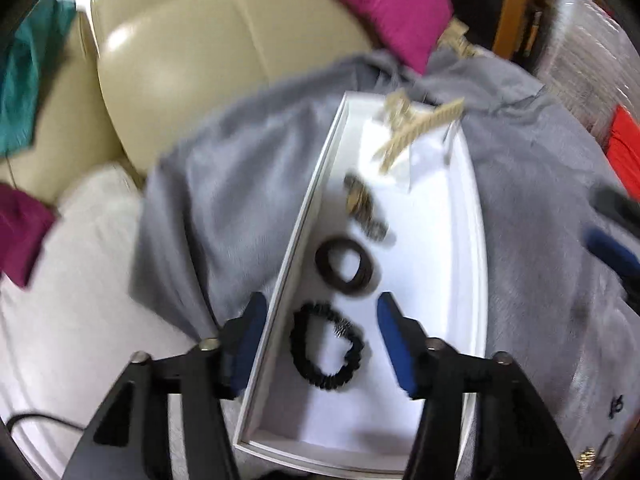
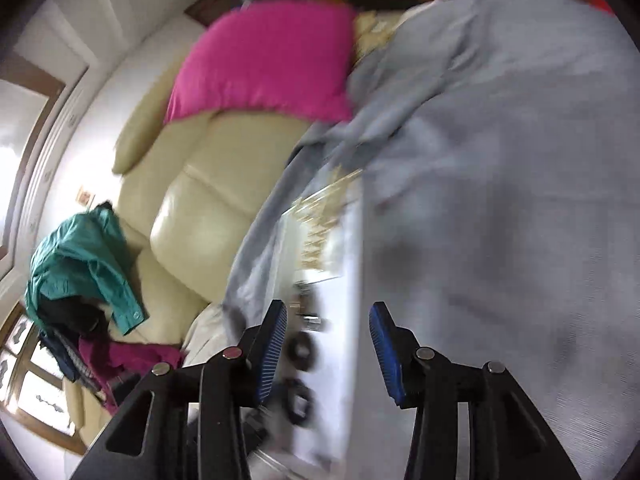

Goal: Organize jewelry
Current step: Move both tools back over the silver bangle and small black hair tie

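Note:
A long white tray lies on a grey cloth. In it lie a black scrunchie, a dark brown hair tie, a dark metallic clip and a cream hair comb. My left gripper is open and empty, just above the scrunchie. My right gripper is open and empty, above the tray's edge; it also shows at the left wrist view's right edge. The right view is blurred; the comb and dark rings show faintly.
The cloth lies over a cream leather sofa. A magenta cushion sits behind the tray, a teal garment at the far left. A red object is at the right. White padding lies left of the cloth.

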`<state>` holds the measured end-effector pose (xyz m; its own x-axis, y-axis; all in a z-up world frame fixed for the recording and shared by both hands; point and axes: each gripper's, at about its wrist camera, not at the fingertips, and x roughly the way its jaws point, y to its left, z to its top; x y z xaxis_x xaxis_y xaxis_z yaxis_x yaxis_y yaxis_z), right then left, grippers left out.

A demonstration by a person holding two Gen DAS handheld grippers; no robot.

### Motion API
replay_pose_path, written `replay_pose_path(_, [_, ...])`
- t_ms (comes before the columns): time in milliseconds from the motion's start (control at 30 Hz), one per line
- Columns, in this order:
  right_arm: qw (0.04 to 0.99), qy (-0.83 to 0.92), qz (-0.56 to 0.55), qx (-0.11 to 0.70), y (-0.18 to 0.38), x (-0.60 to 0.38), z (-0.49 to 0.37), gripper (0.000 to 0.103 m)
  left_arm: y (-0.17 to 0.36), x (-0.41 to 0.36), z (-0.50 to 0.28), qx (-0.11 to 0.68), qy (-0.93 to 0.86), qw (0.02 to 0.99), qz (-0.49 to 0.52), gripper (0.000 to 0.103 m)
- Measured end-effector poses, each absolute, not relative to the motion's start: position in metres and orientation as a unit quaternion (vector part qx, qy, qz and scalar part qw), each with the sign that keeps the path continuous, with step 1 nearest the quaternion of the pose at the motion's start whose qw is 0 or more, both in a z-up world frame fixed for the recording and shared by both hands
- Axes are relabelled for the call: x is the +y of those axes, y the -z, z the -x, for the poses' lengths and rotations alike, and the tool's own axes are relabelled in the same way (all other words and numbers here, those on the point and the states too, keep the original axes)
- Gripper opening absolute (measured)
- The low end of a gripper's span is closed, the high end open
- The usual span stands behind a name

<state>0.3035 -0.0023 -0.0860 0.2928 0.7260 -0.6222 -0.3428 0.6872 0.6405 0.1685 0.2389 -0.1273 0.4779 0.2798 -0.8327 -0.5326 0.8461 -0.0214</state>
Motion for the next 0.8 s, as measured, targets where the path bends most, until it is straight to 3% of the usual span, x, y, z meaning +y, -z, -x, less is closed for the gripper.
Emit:
replay_pose_path(400, [0.838,-0.163,-0.271,0.444,0.080,-0.281,-0.203,0.047,0.088,0.128,-0.173,0.375,-0.119,0.919,0.040,0.060])
replay_pose_path(800, [0.812,-0.082,-0.293,0.498,0.155,-0.355,-0.150,0.047,0.112,0.000,-0.189,0.424,0.016,0.906,-0.007,0.060])
